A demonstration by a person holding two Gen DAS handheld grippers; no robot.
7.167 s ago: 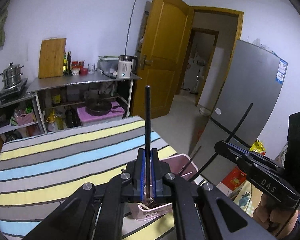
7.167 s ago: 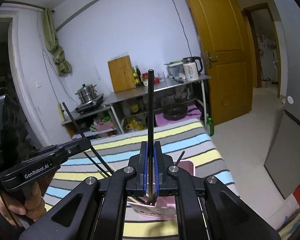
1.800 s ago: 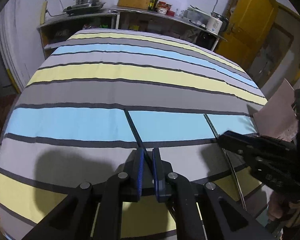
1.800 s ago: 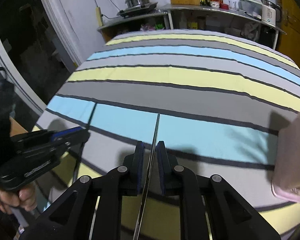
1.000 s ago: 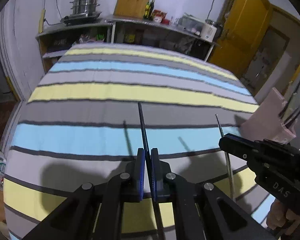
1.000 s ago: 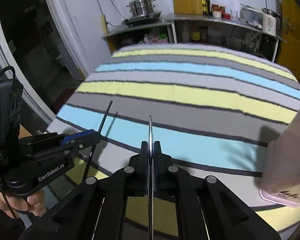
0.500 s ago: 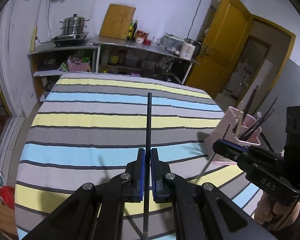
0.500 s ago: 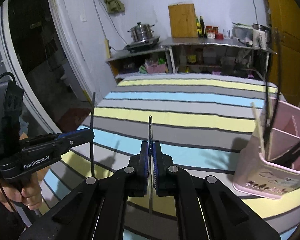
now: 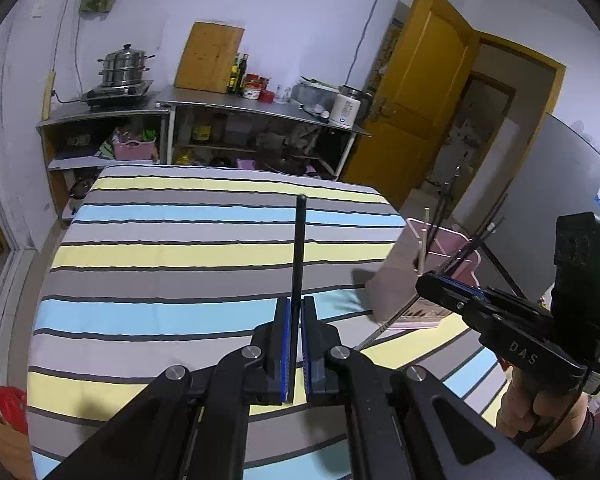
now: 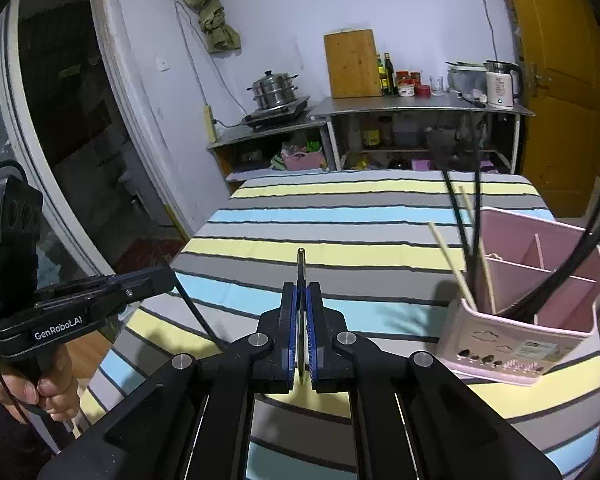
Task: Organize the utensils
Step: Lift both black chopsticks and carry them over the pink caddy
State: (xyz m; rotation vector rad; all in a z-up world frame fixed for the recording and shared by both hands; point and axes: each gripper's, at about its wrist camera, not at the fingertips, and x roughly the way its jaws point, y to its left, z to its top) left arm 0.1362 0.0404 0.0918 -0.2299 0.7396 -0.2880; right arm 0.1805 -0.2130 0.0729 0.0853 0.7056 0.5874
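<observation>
My left gripper [image 9: 296, 312] is shut on a black chopstick [image 9: 299, 248] that stands up above the striped table [image 9: 180, 256]. My right gripper [image 10: 301, 296] is shut on a thin metal chopstick [image 10: 301, 268], seen edge-on. The pink utensil holder [image 10: 540, 304] stands at the table's right edge and holds several black and pale chopsticks. In the left wrist view the holder [image 9: 404, 280] sits to the right, with the right gripper [image 9: 428, 280] close to its near side. In the right wrist view the left gripper [image 10: 168, 280] is at the left, over the table's near left edge.
Behind the table stand metal shelves [image 9: 260, 108] with a steamer pot [image 9: 122, 66], a cutting board [image 9: 210, 58], bottles and a kettle [image 9: 346, 110]. A yellow door [image 9: 420, 92] is at the back right. A grey panel [image 9: 540, 184] stands beyond the holder.
Both grippers have lifted their chopsticks off the table and tilted them up. Both have moved right, toward the pink holder, which is now nearer in both views.
</observation>
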